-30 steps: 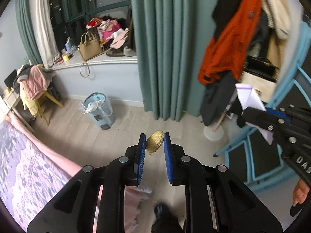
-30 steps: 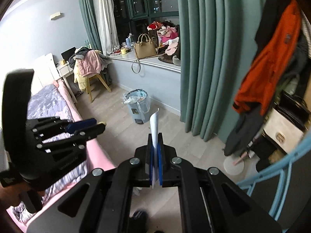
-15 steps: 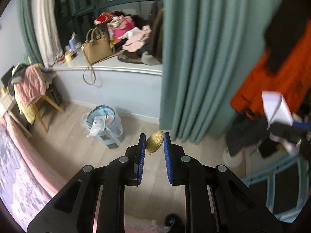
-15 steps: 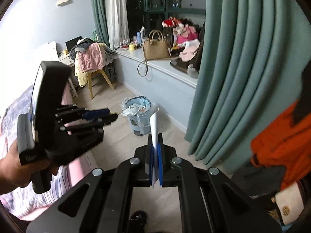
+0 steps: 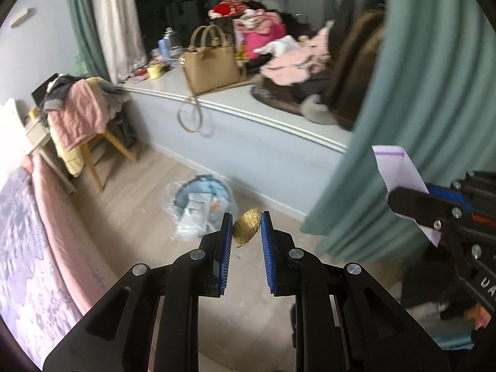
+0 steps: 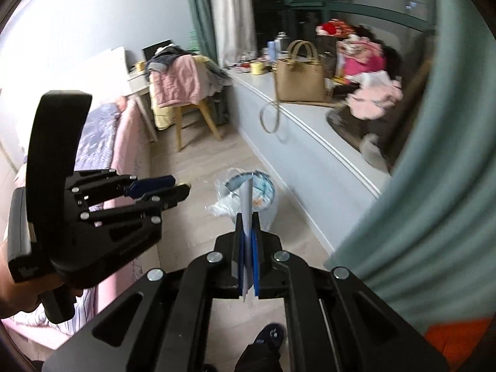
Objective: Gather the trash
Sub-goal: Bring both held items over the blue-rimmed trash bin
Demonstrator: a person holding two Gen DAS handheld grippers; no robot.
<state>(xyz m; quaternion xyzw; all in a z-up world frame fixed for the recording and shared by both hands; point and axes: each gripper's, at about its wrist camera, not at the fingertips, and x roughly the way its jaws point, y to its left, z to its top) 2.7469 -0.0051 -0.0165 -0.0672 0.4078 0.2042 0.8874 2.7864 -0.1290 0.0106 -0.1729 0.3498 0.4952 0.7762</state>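
Observation:
My left gripper (image 5: 246,221) is shut on a crumpled gold wrapper (image 5: 245,225), held in the air above the floor. My right gripper (image 6: 247,217) is shut on a folded white paper (image 6: 247,204) that sticks up between its pads; the same paper (image 5: 398,169) shows at the right of the left wrist view. A pale blue trash bin (image 5: 203,204) lined with a clear bag stands on the wood floor just beyond both grippers, also in the right wrist view (image 6: 262,192). The left gripper (image 6: 173,189) shows at the left there.
A bed with pink and floral covers (image 5: 28,248) runs along the left. A wooden chair piled with clothes (image 5: 80,117) stands beyond it. A window ledge (image 5: 248,111) holds a tan handbag (image 5: 210,65) and clothes. A teal curtain (image 5: 418,124) hangs at the right.
Both grippers have turned left and moved toward the bin, which now looks larger and nearer. The coat rack has left the view. Both keep their hold.

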